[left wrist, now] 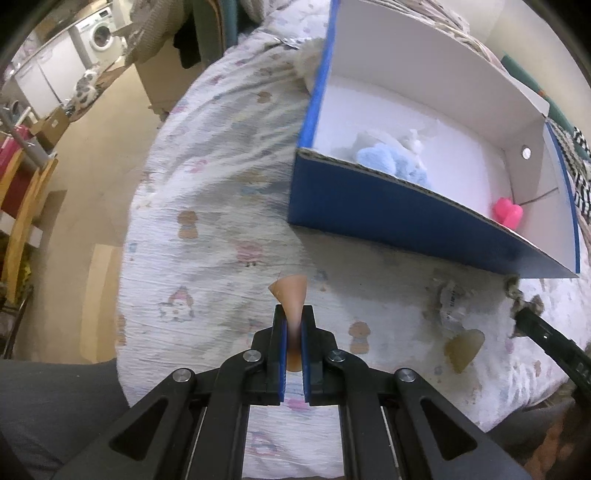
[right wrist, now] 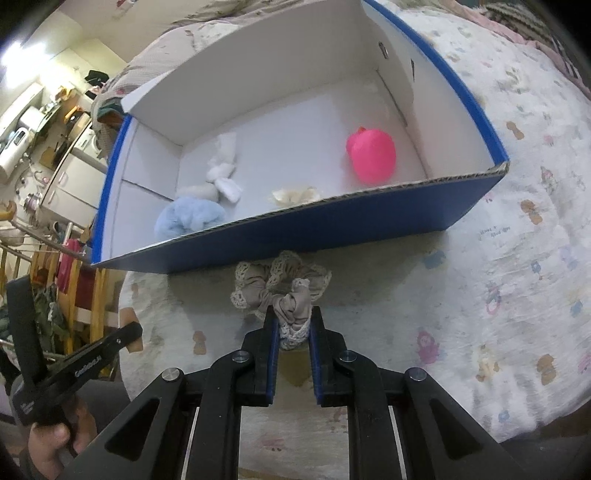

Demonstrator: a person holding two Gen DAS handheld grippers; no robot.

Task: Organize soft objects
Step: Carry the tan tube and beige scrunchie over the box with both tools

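My left gripper is shut on a beige makeup sponge, held just above the patterned bedsheet, short of the blue cardboard box. My right gripper is shut on a beige lace-trimmed scrunchie, right in front of the box's near wall. Inside the box lie a light blue fluffy scrunchie, a white knotted fabric piece, a cream scrunchie and a pink soft toy. The blue scrunchie and pink toy also show in the left wrist view.
A second tan sponge lies on the bedsheet near the right gripper's arm. The bed edge drops to the floor on the left. A wooden rack, cabinets and a washing machine stand beyond.
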